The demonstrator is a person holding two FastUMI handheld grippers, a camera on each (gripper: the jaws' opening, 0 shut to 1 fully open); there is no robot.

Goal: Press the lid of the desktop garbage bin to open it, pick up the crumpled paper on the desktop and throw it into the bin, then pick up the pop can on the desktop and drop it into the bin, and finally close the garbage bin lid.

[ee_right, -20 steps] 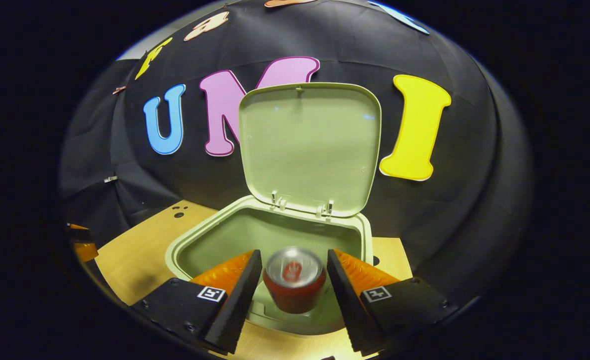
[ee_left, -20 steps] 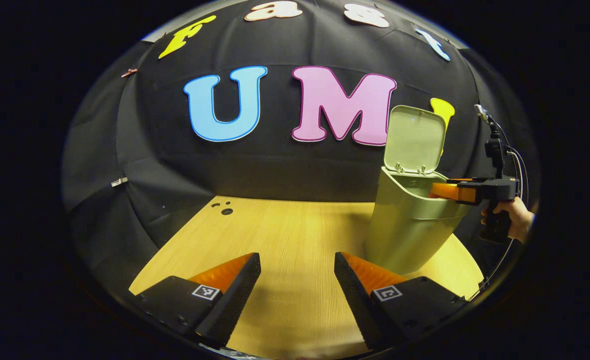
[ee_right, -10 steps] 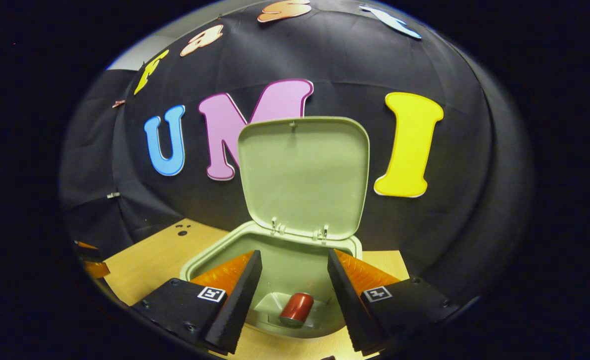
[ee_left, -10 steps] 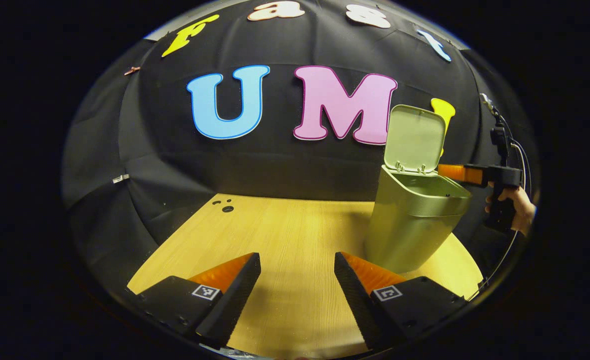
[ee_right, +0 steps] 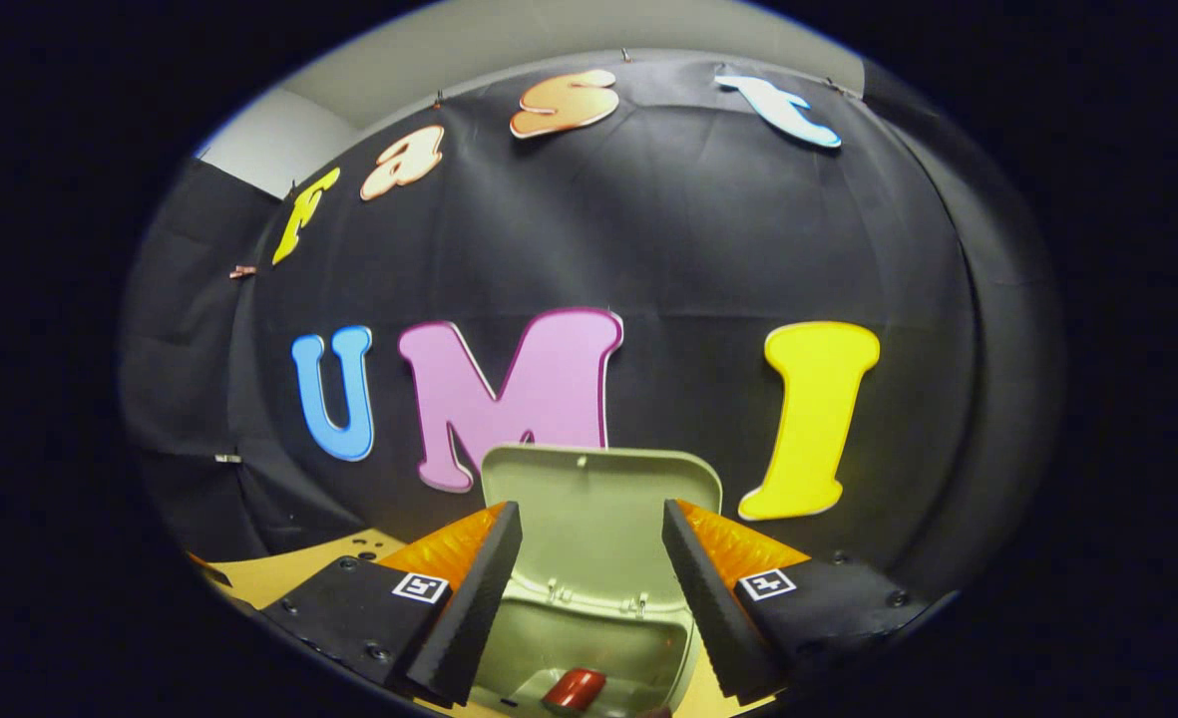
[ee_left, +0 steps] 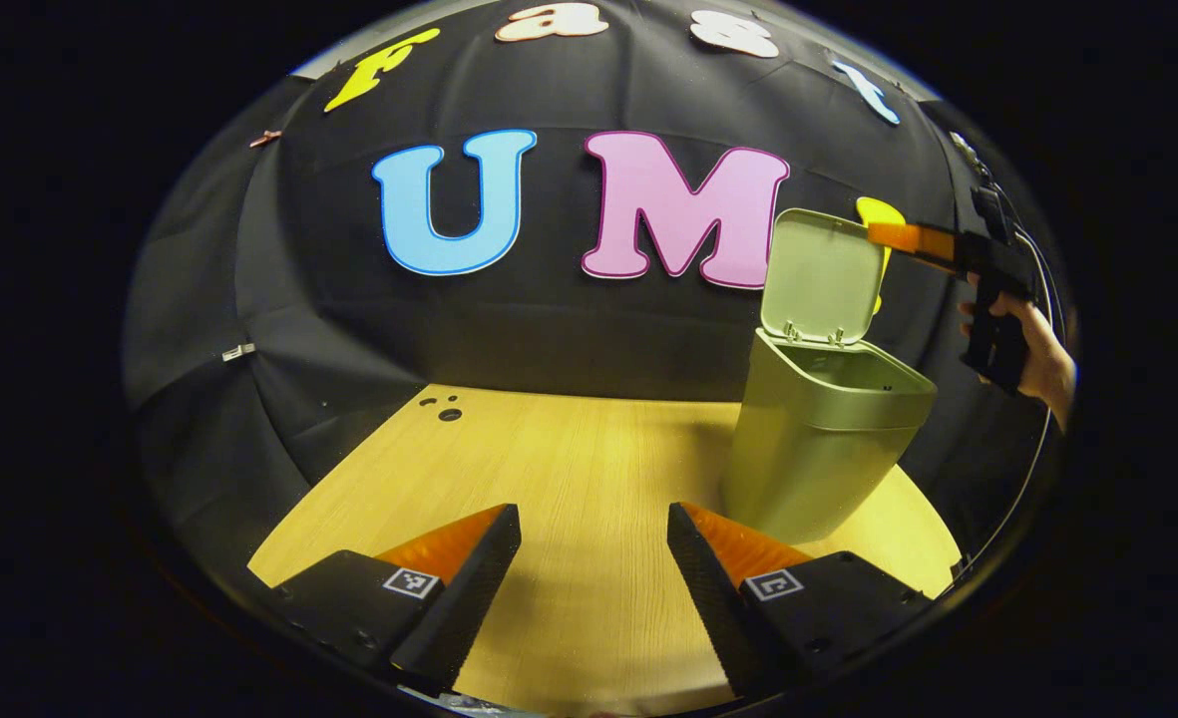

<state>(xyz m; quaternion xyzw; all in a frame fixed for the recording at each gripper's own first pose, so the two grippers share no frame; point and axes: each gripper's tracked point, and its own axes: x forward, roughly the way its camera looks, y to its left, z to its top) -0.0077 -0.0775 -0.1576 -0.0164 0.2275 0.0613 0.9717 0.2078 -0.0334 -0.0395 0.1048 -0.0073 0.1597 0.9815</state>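
The pale green garbage bin (ee_left: 816, 449) stands on the wooden table at the right, its lid (ee_left: 823, 274) tilted up and open. In the right gripper view the lid (ee_right: 596, 519) rises between my fingers, and the red pop can (ee_right: 575, 689) lies on the bin's floor below. My right gripper (ee_right: 589, 588) is open and holds nothing. It shows in the left gripper view as the right gripper (ee_left: 893, 236) beside the lid's top right corner, held by a hand (ee_left: 1037, 349). My left gripper (ee_left: 593, 578) hangs open over the table. The crumpled paper is hidden.
The wooden tabletop (ee_left: 569, 469) stretches left of the bin, with a few small dark holes (ee_left: 446, 409) near its back edge. The black cloth wall stands close behind the bin.
The pop can left my right gripper and dropped into the bin. My right gripper then rose from the bin's mouth to the level of the lid's top. The left gripper stayed put.
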